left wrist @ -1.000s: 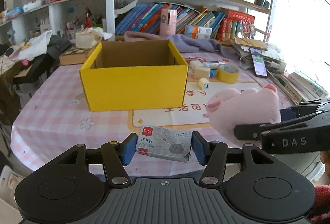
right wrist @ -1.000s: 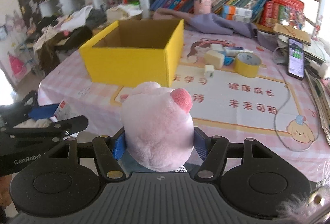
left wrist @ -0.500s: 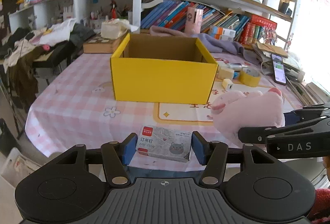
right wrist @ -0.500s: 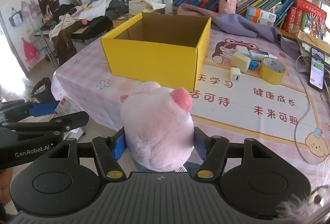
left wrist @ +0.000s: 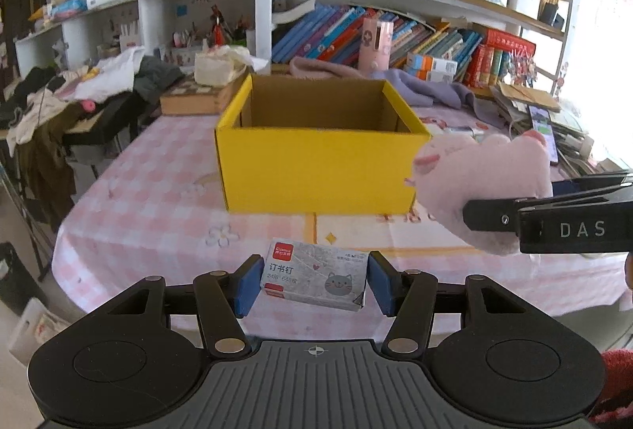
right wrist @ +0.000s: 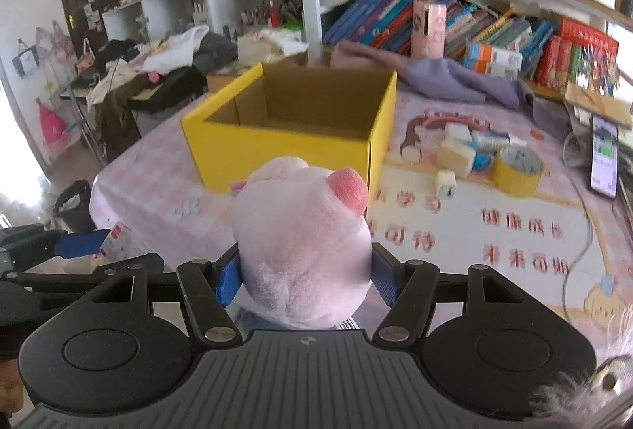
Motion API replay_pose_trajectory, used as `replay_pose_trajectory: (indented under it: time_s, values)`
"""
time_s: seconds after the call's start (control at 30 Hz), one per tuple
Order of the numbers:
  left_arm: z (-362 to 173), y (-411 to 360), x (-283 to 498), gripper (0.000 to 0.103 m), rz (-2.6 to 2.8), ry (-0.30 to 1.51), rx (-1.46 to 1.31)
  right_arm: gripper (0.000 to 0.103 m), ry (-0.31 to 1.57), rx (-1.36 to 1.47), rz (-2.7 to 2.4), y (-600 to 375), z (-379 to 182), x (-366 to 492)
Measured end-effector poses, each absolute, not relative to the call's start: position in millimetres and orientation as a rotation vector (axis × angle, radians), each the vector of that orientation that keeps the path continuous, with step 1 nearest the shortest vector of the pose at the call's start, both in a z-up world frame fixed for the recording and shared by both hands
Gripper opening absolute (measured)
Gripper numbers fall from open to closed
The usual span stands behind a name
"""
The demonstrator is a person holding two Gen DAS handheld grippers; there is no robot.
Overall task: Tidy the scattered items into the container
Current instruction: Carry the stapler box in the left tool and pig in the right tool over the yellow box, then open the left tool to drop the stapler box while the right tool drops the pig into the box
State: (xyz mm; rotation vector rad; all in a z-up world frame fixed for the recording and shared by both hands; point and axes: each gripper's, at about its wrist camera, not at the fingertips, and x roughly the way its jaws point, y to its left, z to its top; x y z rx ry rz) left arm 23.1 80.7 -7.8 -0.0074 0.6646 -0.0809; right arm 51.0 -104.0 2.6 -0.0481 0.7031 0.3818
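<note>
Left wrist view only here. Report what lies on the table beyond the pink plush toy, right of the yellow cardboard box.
Observer: A yellow tape roll lies flat, apart from the yellow cardboard box.
Operator: Say what sits nearer the box.
Observer: A small white cube stands between tape and box, touching neither.
Operator: Confirm the right gripper hold.
Observer: Both blue pads press the pink plush toy at its sides; its snout points towards the box.
</note>
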Motion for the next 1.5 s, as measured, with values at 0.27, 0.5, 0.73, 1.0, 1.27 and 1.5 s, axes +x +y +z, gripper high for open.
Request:
replay_pose_trajectory:
  time_s: [0.27,0.5,0.73,1.0,1.27,1.5]
  values:
    - [15,89,64,0.056,-0.085,0.584,-0.005,0.063,0.547,-0.109,0.398,-92,31,95]
    - [27,86,111,0.056,-0.081,0.554,0.034,0.063,0.499,-0.106,0.417,-86,43,145]
    - [31,88,156,0.056,-0.055,0.543,0.044,0.063,0.524,-0.114,0.452,-76,36,199]
    - [24,98,210,0.056,-0.009,0.586,0.035,0.063,0.584,-0.107,0.524,-59,15,267]
    - [-4,96,264,0.056,-0.011,0.701,0.103,0.063,0.721,-0.143,0.557,-43,-21,343]
    - [-28,92,290,0.056,-0.039,0.776,0.151,0.065,0.832,-0.223,0.571,-29,-44,381]
